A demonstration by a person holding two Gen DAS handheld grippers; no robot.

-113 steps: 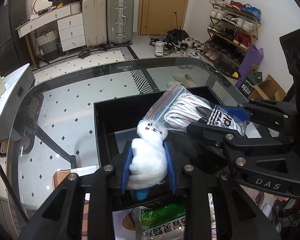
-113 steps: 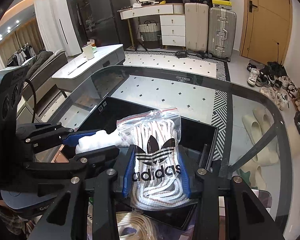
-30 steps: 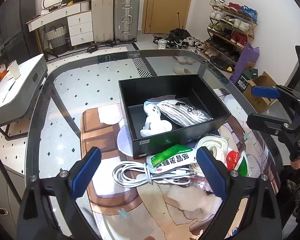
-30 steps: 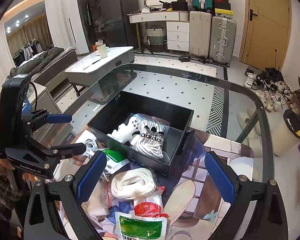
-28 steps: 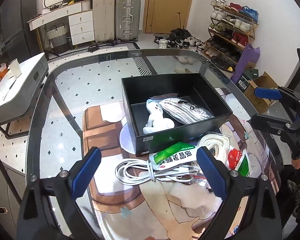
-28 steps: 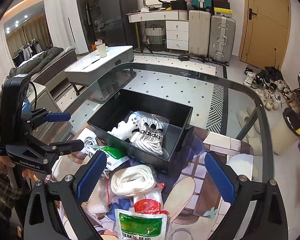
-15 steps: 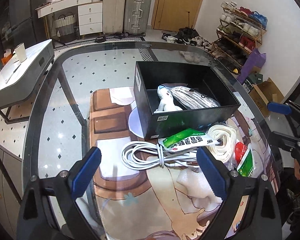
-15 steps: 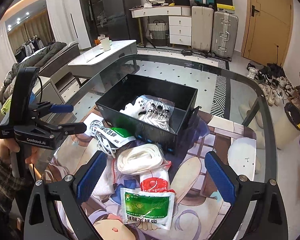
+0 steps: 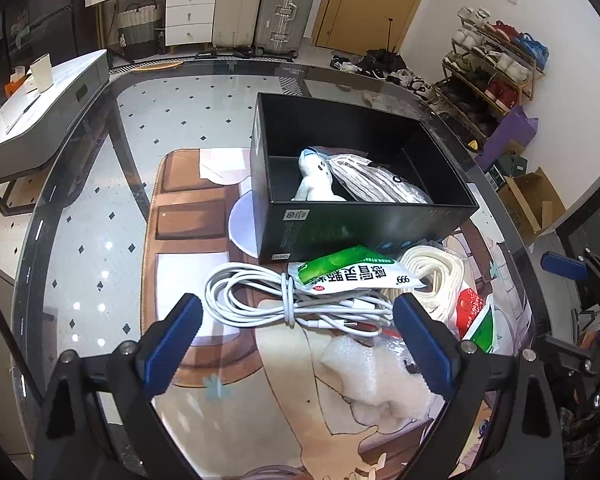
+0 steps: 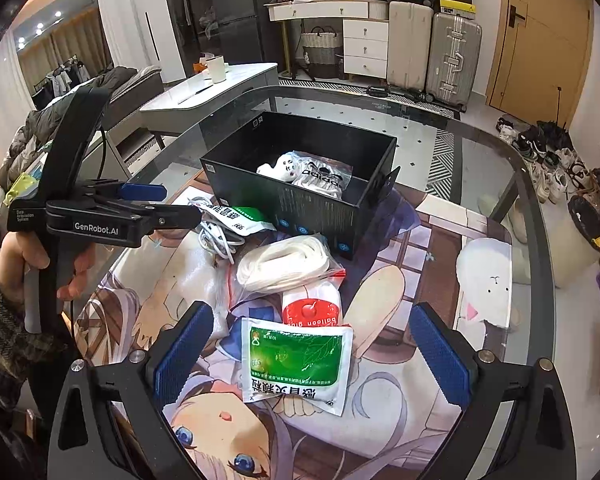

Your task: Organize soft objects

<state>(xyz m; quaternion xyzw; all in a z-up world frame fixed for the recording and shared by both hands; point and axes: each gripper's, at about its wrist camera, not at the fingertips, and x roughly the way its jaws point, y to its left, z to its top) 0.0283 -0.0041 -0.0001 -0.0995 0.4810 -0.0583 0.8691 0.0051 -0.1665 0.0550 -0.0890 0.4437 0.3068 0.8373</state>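
A black box (image 9: 360, 224) (image 10: 300, 204) on the glass table holds a white plush toy (image 9: 314, 178) (image 10: 282, 168) and a bagged white rope with an adidas label (image 9: 376, 180) (image 10: 324, 180). My left gripper (image 9: 296, 340) is open and empty, above a coiled white cable (image 9: 284, 300). My right gripper (image 10: 308, 352) is open and empty, above a green and white packet (image 10: 296, 364). Nearby lie a bagged white cord (image 10: 284, 262) (image 9: 432, 276), a red-labelled packet (image 10: 312, 310) and another green packet (image 9: 348, 272) (image 10: 236, 216).
A printed mat (image 10: 400, 288) covers the table in front of the box. White foam wrap (image 9: 372, 372) lies near the left gripper. The left gripper and the hand holding it (image 10: 100, 216) show at the left of the right wrist view. The curved glass table edge (image 10: 540, 240) runs along the right.
Both grippers let go of the plush toy and the adidas bag inside the box, opened, and pulled back and up. They now hover over the loose items in front of the box.
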